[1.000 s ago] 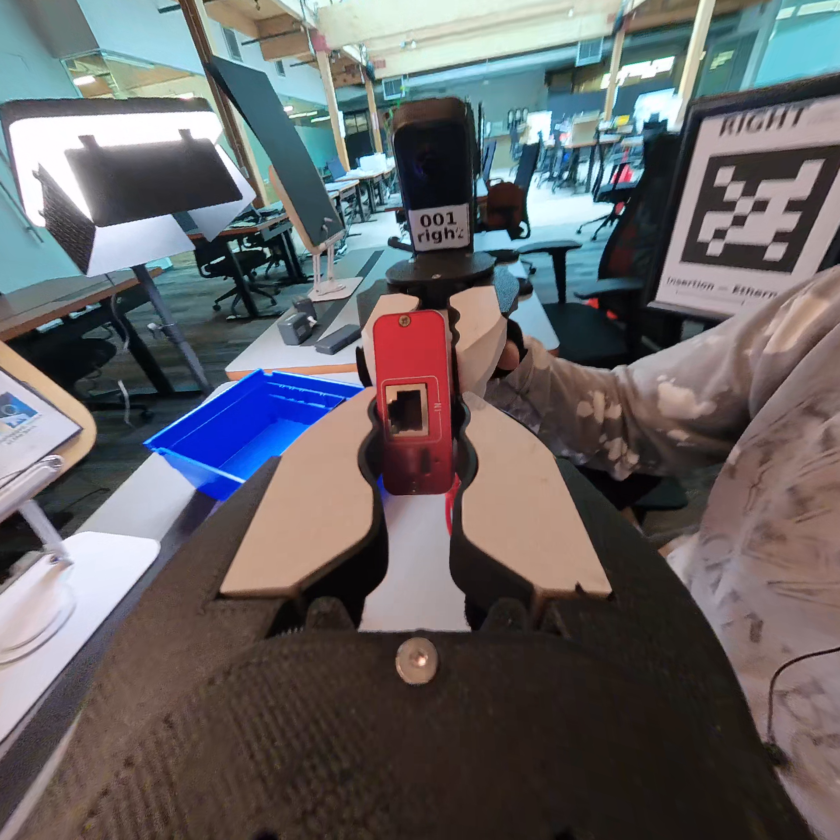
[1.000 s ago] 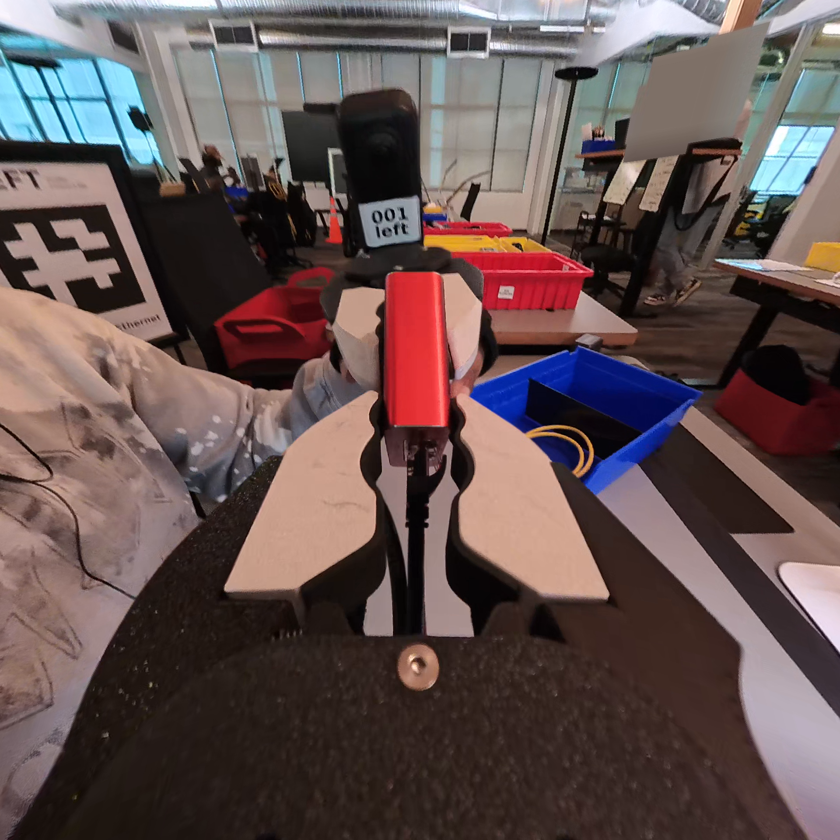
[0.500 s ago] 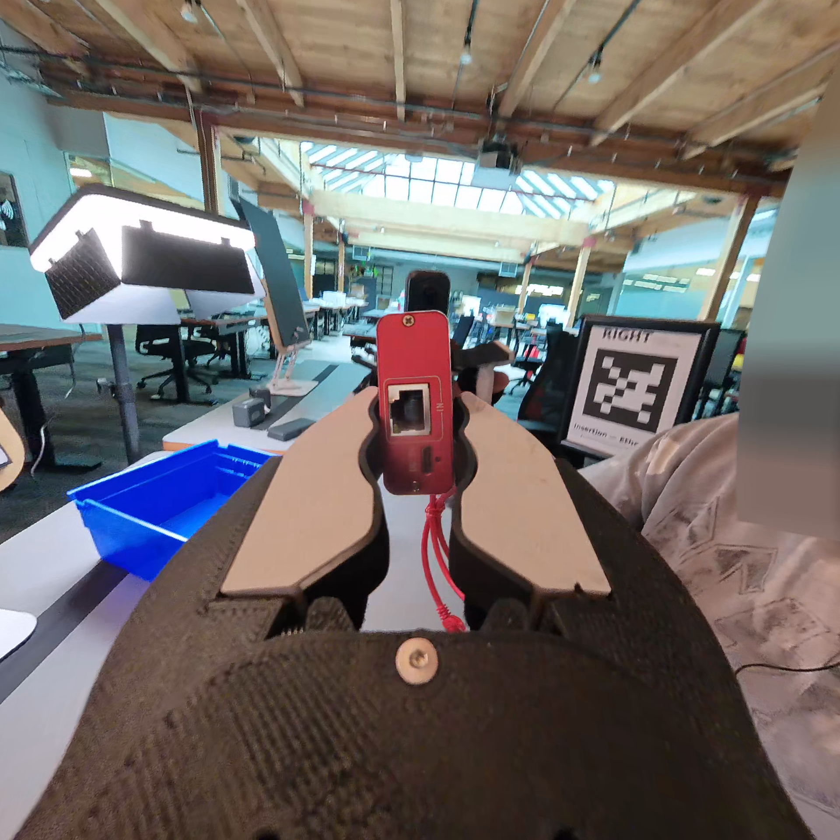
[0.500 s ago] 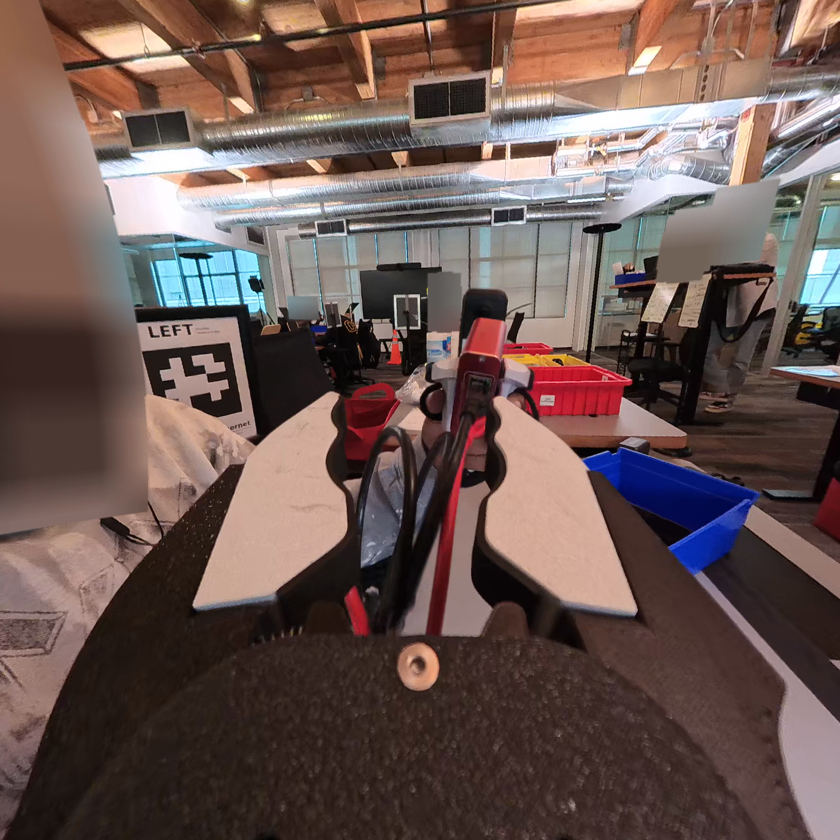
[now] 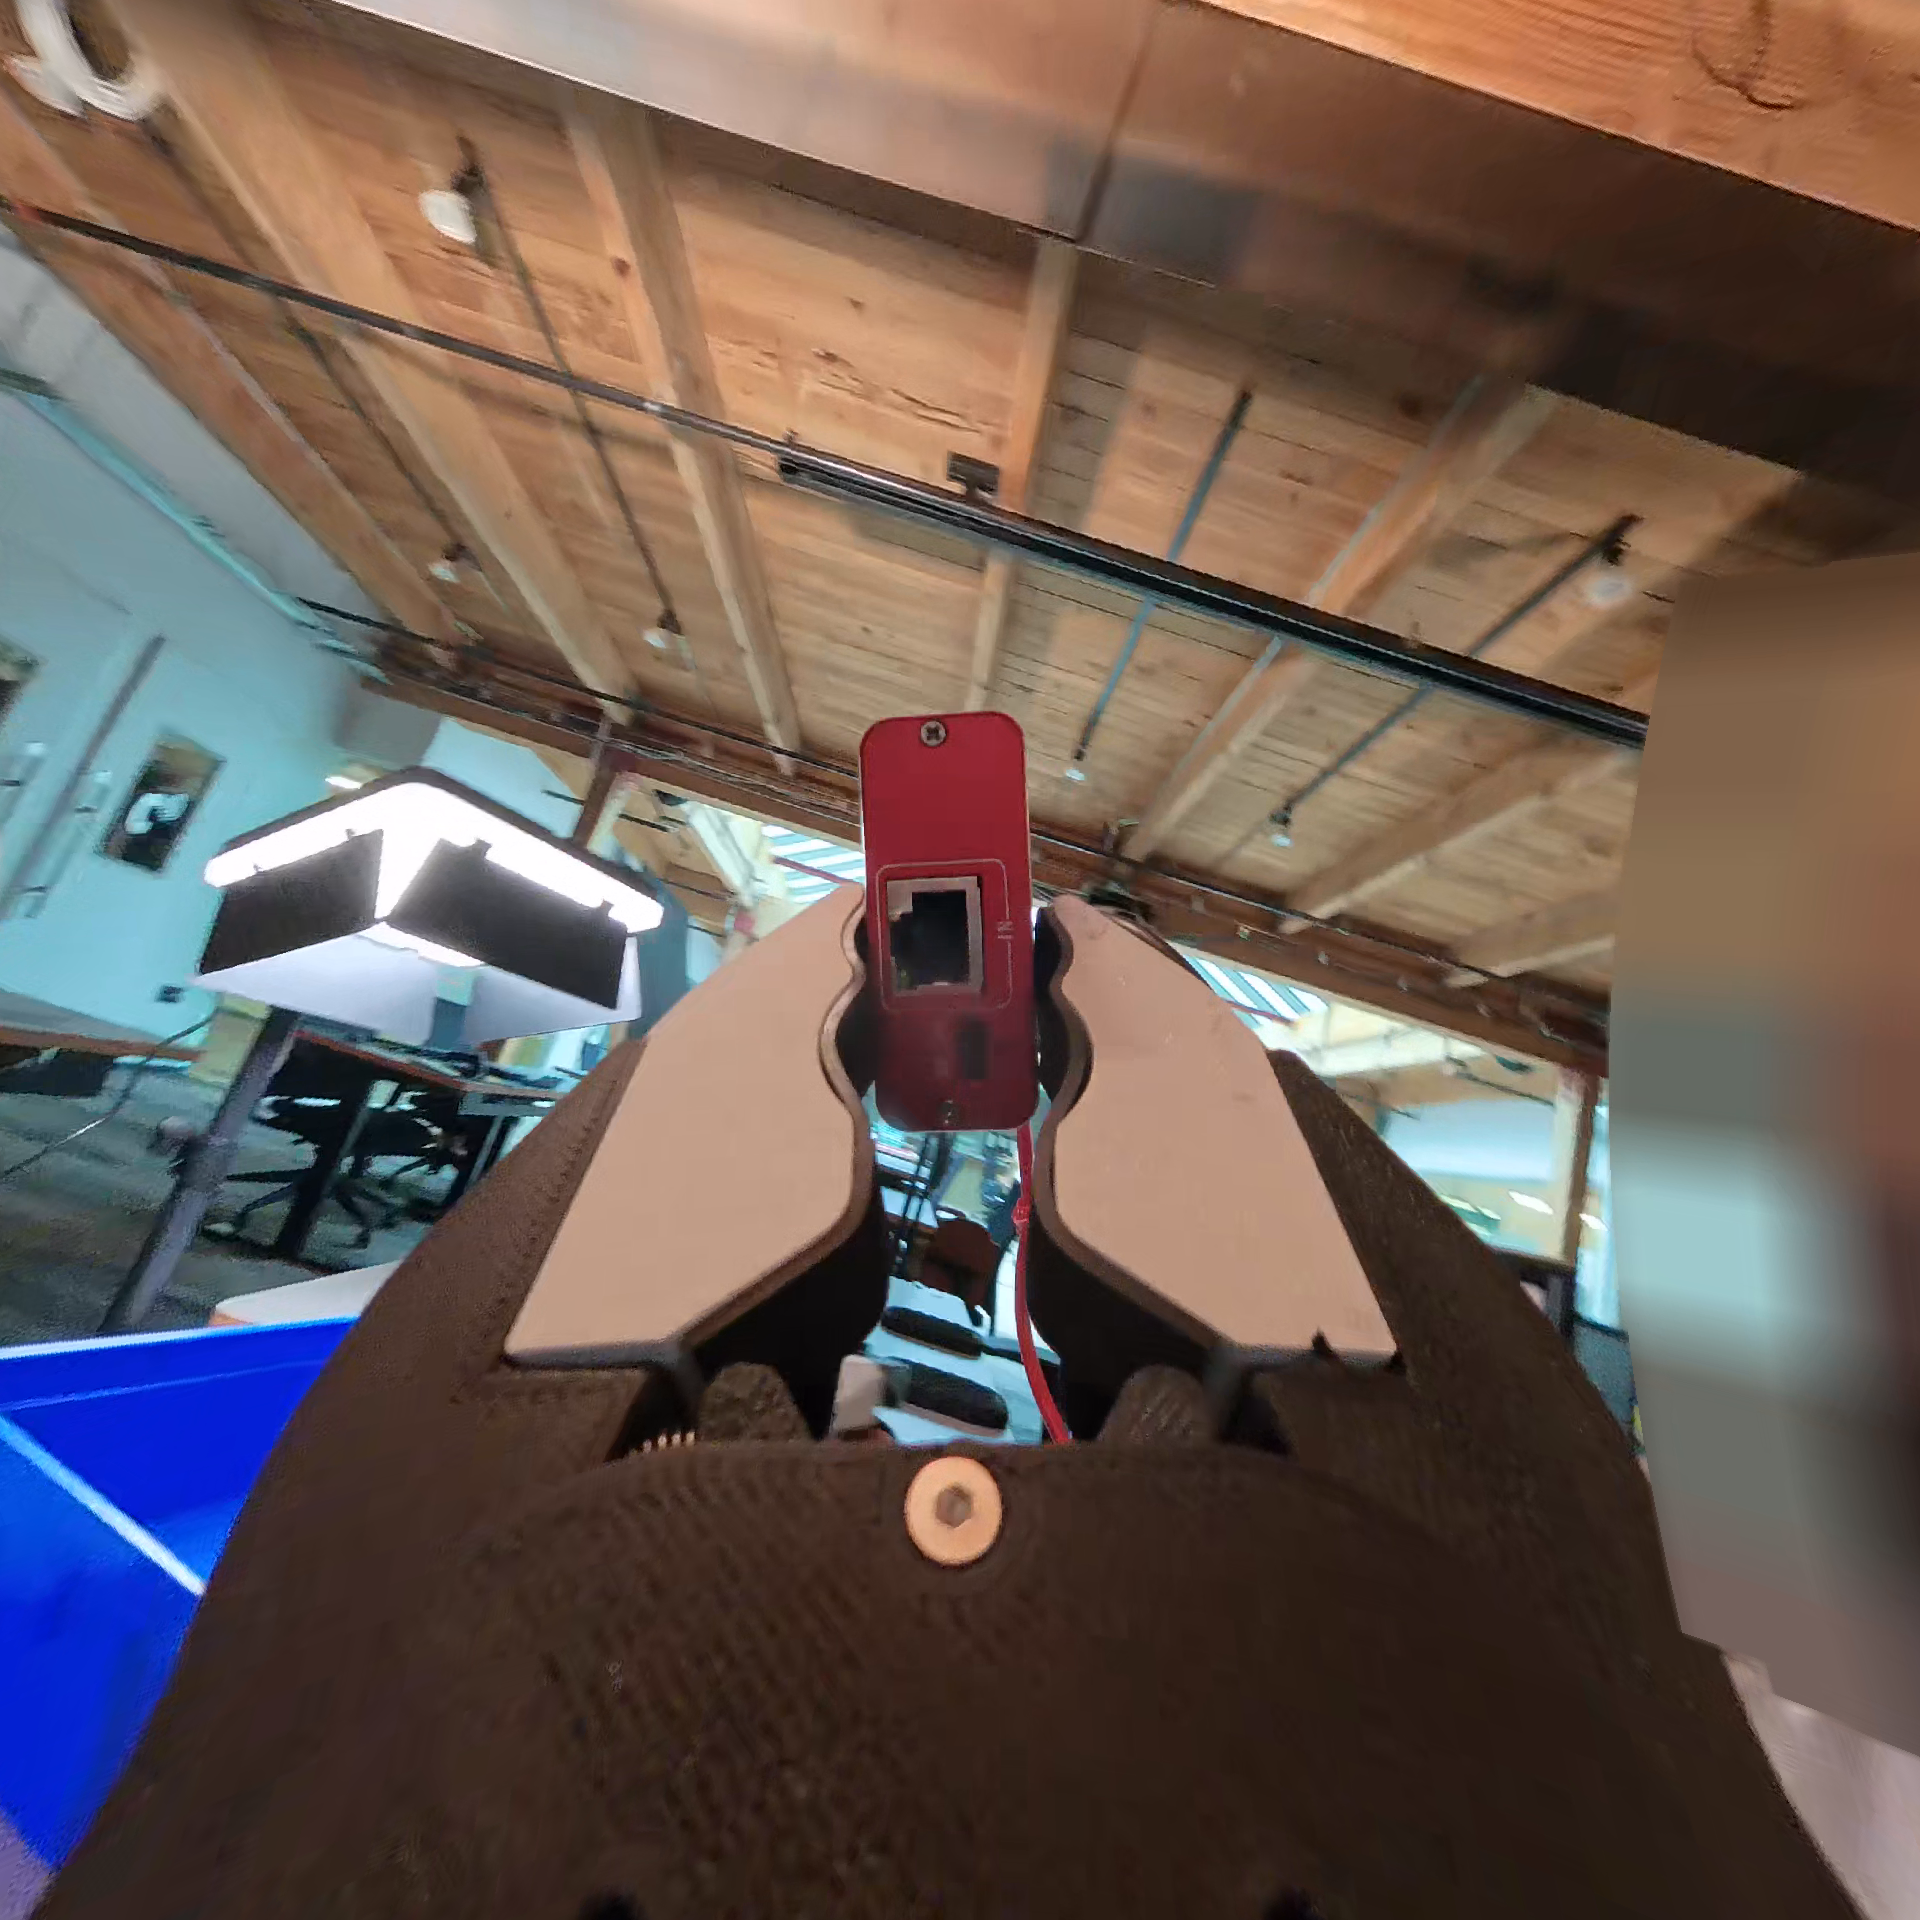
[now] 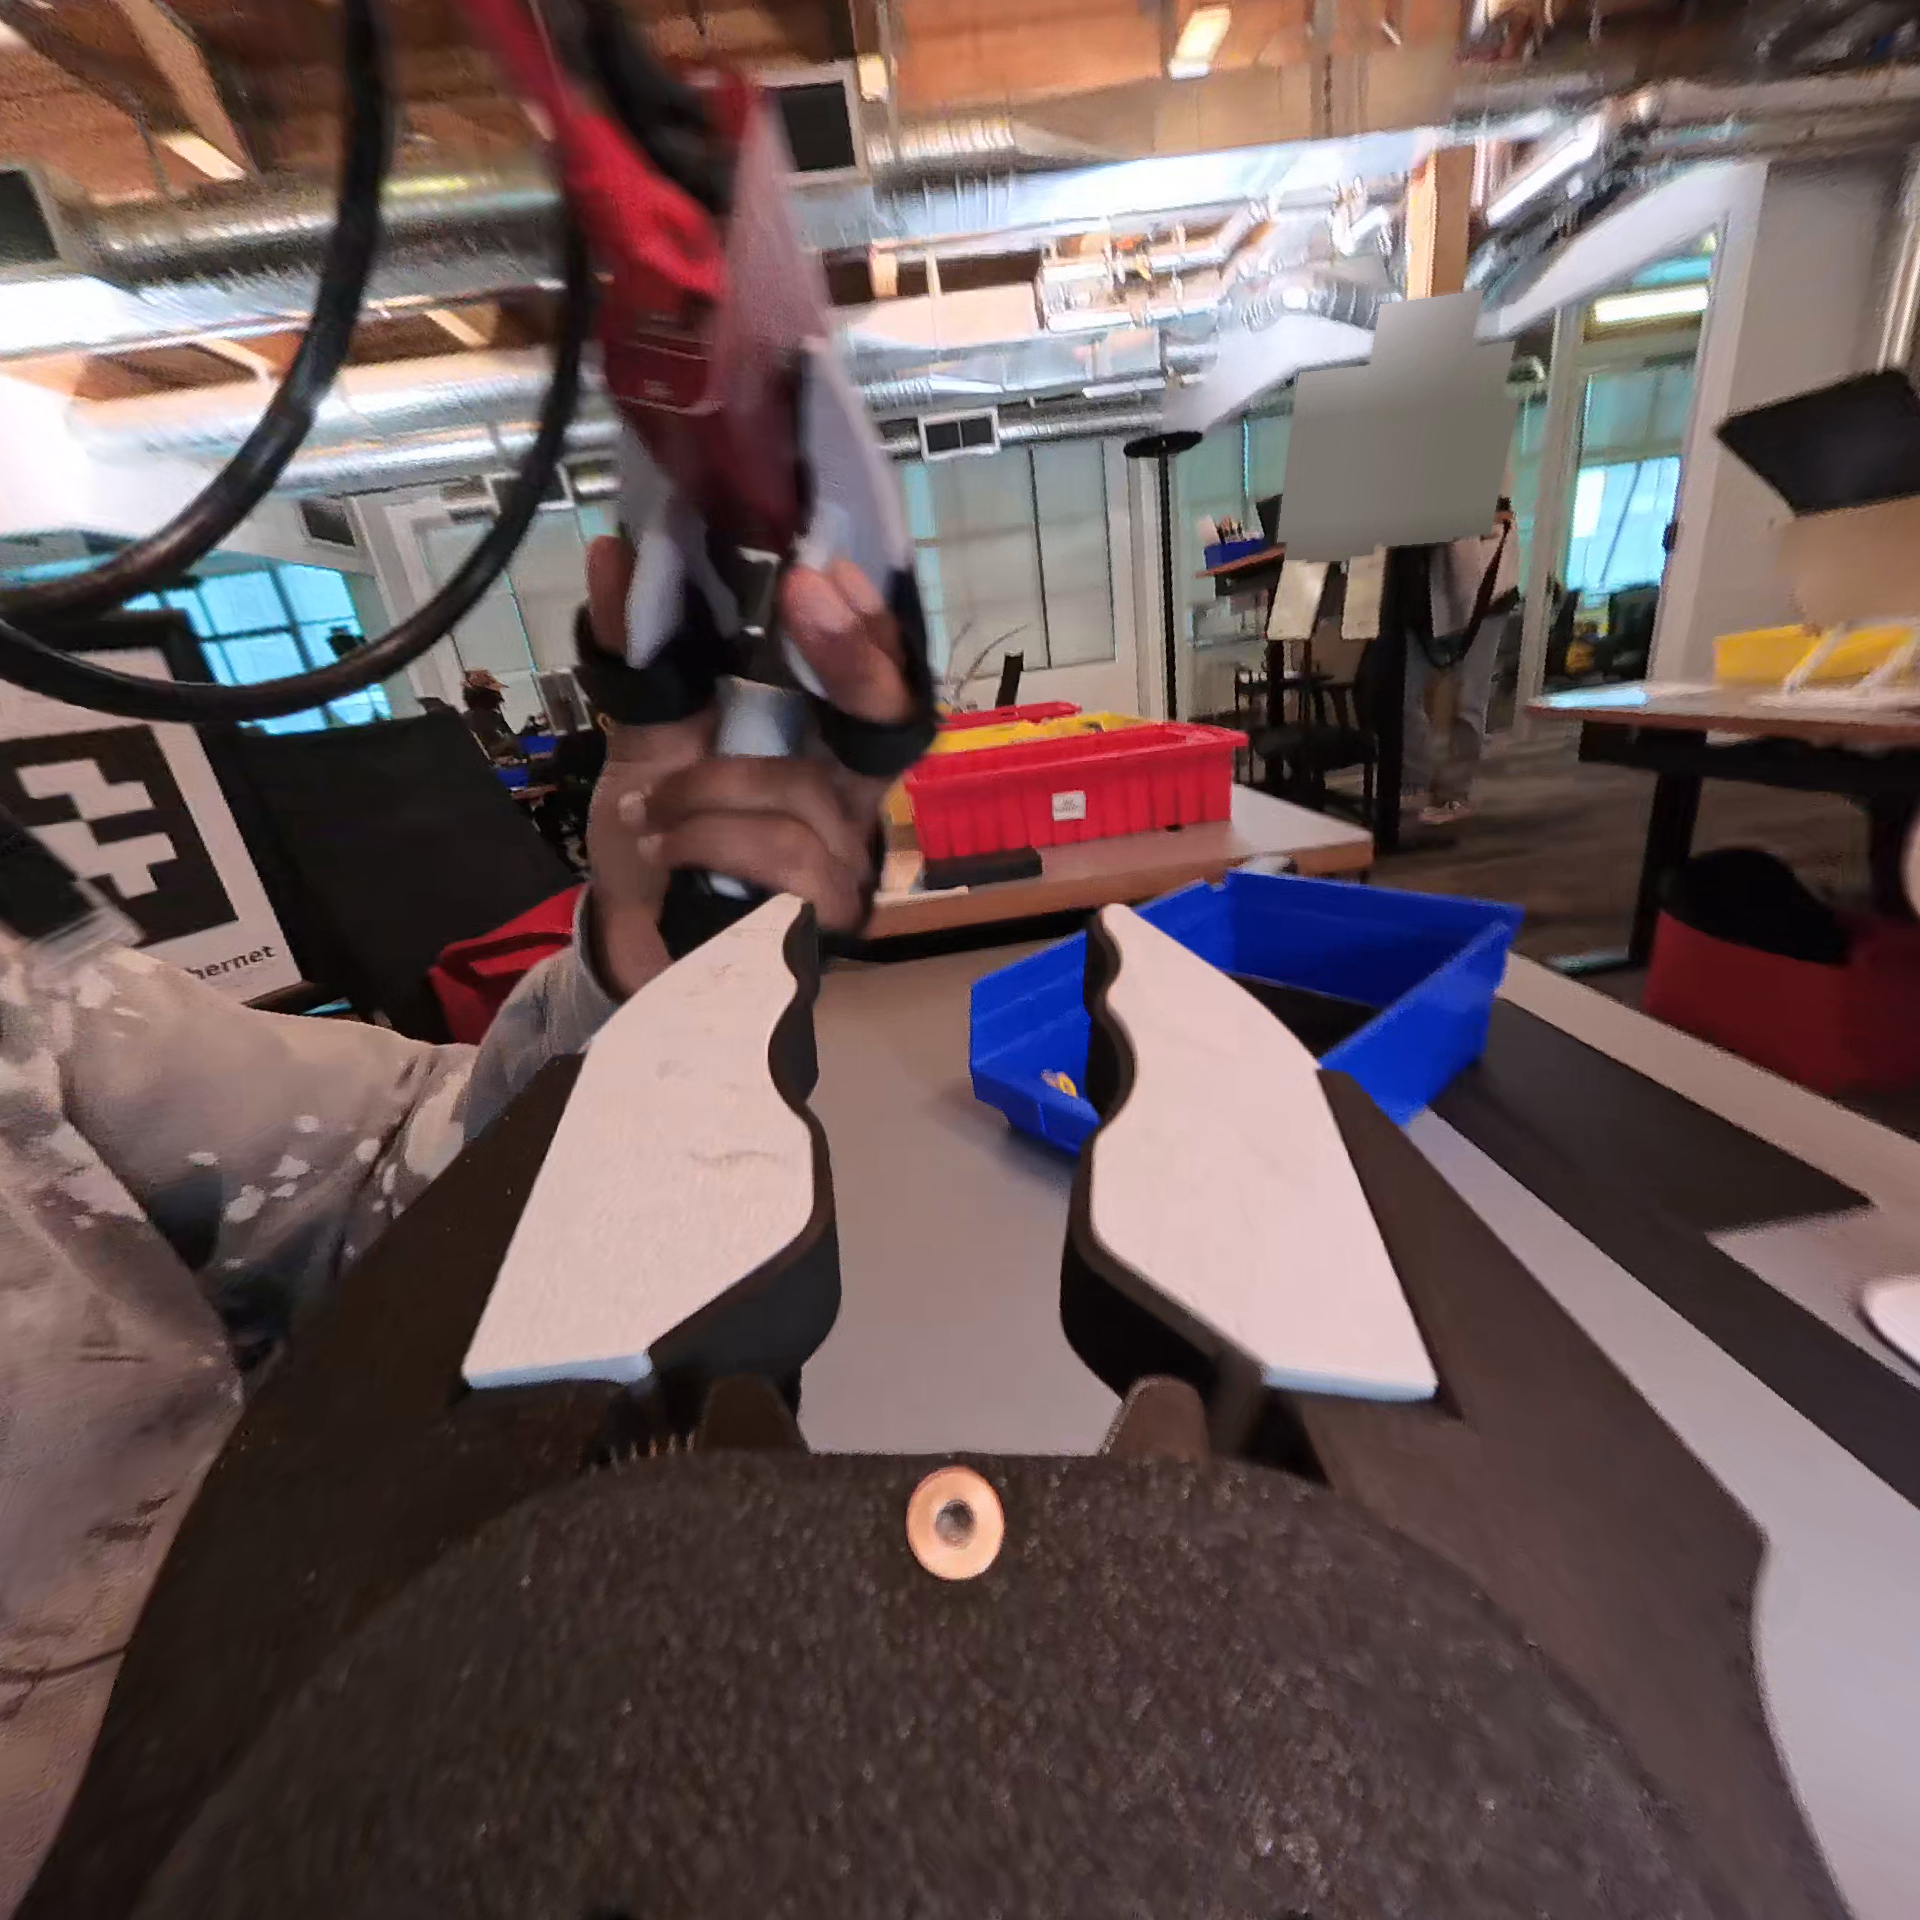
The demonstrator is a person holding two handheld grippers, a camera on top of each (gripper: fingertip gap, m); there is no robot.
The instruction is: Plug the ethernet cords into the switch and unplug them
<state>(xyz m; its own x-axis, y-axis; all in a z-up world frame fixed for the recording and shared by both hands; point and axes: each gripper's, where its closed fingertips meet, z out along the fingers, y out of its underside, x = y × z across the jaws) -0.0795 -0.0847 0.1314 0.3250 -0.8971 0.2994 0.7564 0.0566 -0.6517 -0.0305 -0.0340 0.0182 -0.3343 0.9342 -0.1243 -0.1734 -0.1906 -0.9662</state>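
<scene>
Left wrist view: left claw [image 5: 948,997] grips red switch [image 5: 948,920] upright.

Switch clamped in the raised left gripper; right gripper low over the table, beside a bin.

In the left wrist view the switch [image 5: 948,925] stands upright between the fingertips of the left gripper [image 5: 948,997], a thin cable [image 5: 1031,1278] hanging under it; a light panel [image 5: 416,914] stands far left and a bin [image 5: 125,1475] lies at near left. In the right wrist view the right gripper [image 6: 951,935] hangs over the table [image 6: 914,1195], its fingers apart around nothing; a bin [image 6: 1351,956] sits on the table just beyond its right finger. Up and to the left, a hand [image 6: 727,821] holds the other gripper with the switch [image 6: 675,281], cords [image 6: 312,395] looping off to its left. A tray [image 6: 1070,790] rests on a farther table [image 6: 1288,842].
</scene>
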